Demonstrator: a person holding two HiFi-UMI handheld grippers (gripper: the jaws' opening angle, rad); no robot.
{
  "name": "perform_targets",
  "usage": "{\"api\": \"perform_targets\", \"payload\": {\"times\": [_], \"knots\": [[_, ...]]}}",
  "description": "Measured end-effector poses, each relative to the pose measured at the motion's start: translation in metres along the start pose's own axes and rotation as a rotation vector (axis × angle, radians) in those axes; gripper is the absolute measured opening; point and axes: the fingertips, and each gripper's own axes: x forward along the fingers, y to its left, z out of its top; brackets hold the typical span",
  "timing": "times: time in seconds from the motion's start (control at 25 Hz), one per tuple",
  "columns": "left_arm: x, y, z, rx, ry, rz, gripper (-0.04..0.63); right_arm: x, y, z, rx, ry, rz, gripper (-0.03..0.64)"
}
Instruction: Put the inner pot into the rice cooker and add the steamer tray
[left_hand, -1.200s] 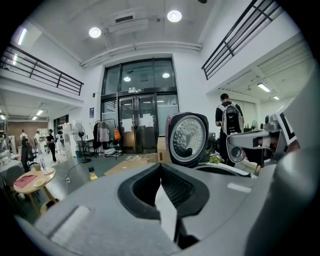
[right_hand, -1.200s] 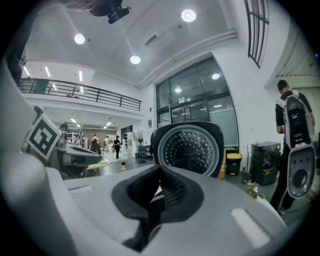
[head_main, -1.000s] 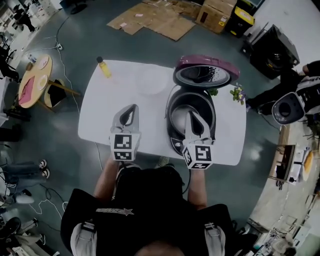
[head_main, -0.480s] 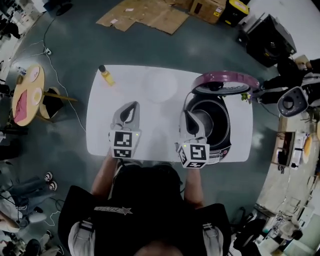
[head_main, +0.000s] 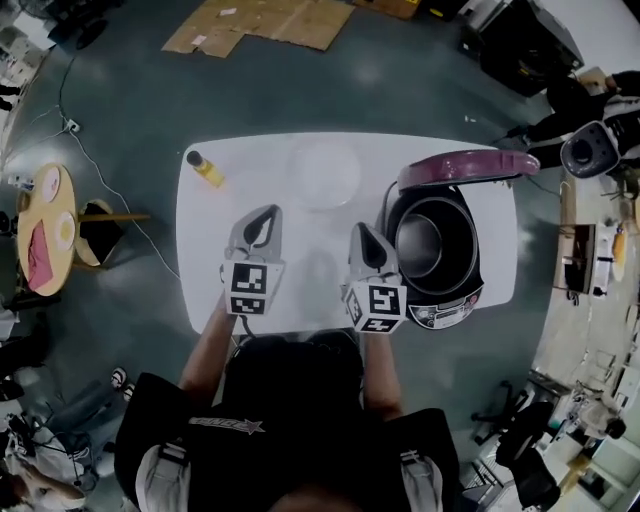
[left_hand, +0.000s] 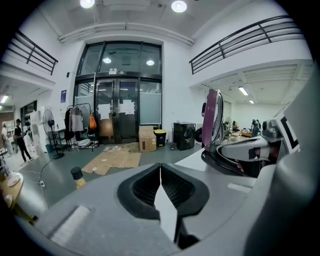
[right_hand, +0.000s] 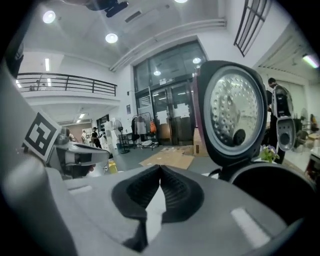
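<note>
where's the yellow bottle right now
In the head view the yellow bottle stands near the white table's far left corner, left of the translucent round tray.

A white tabletop (head_main: 205, 270) carries a dark-capped yellow bottle (head_main: 206, 168) at its far left corner, a pale round tray (head_main: 324, 173) near the middle of the far edge, and an open-lidded rice cooker (head_main: 472, 278) at its right end.
</note>
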Motion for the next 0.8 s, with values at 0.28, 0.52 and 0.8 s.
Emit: {"api": "perform_targets", "payload": {"times": [0.28,0.52,0.8], "knots": [[0.045,0.006,-0.045,-0.042,0.124,-0.078,0.138,0.036,-0.017,-0.048,0.124,0.104,-0.078,0.04],[0.082,0.015,-0.088,-0.065,0.213,-0.11,0.196,0.072,-0.03,-0.094,0.206,0.192,-0.12,0.155],[0.117,0.012,-0.124,-0.086,0.281,-0.116,0.201,0.103,-0.055,-0.135,0.266,0.259,-0.164,0.155]]}}
